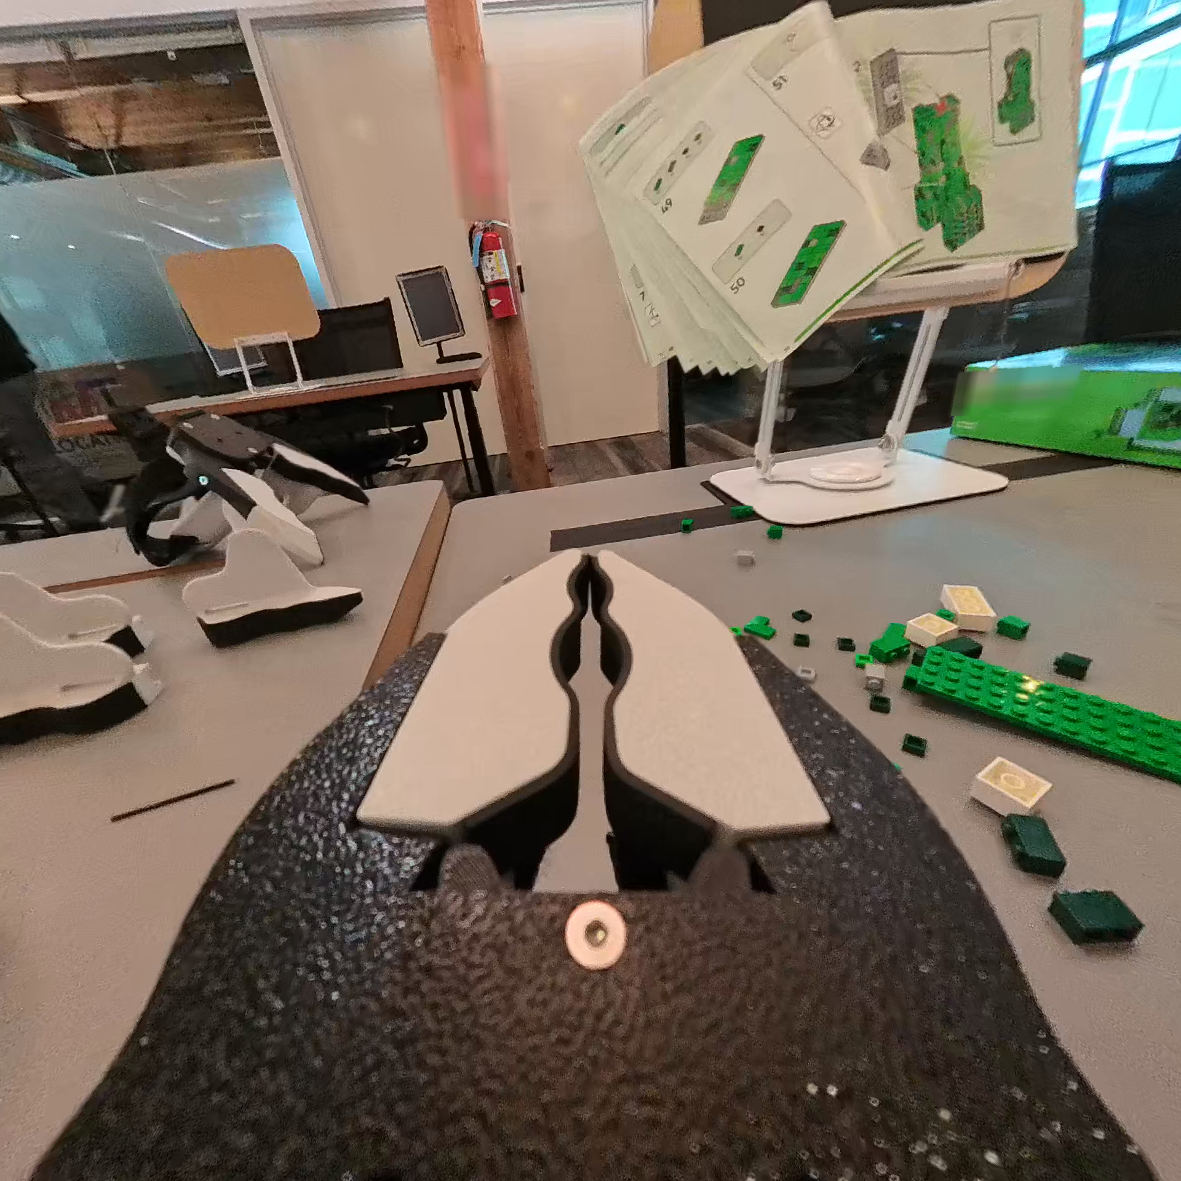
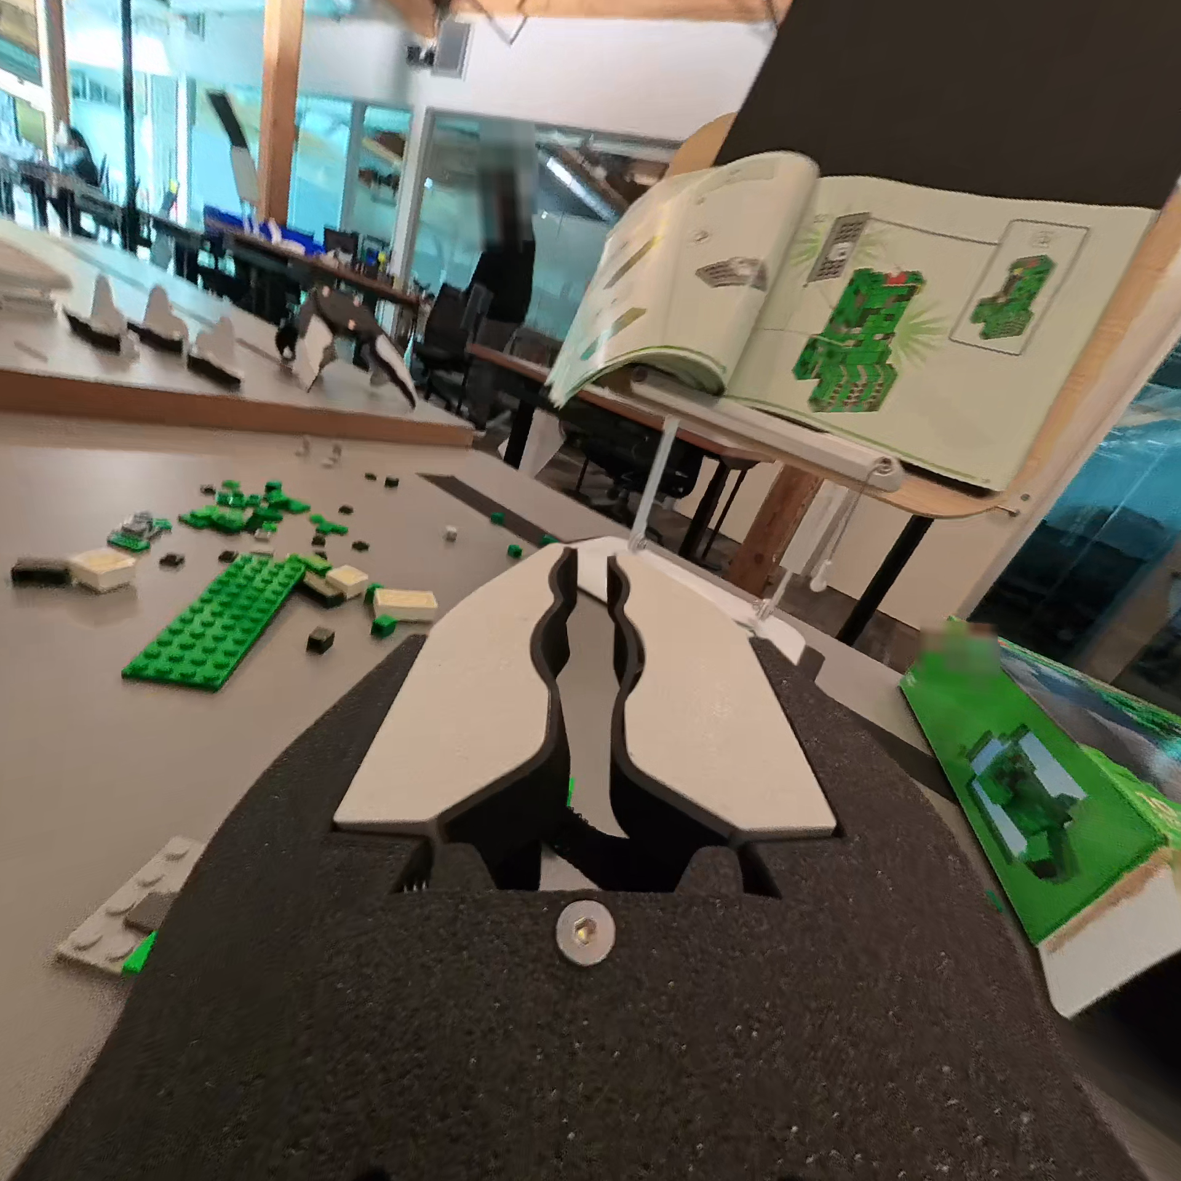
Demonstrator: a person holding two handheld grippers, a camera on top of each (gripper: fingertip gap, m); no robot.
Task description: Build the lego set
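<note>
Left tongs [image 1: 591, 562] pinched together bare, bricks [image 1: 958, 623] nearby.

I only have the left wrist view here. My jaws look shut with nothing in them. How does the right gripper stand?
Observer: The right gripper has its jaws slightly apart, with nothing between them.
Operator: What lies near it that I cannot see?
Observer: A grey studded plate lies on the table by its lower left side.
Operator: Anything beyond the long green plate?
Observer: Yes, past the long green plate there is a heap of small green pieces.
</note>
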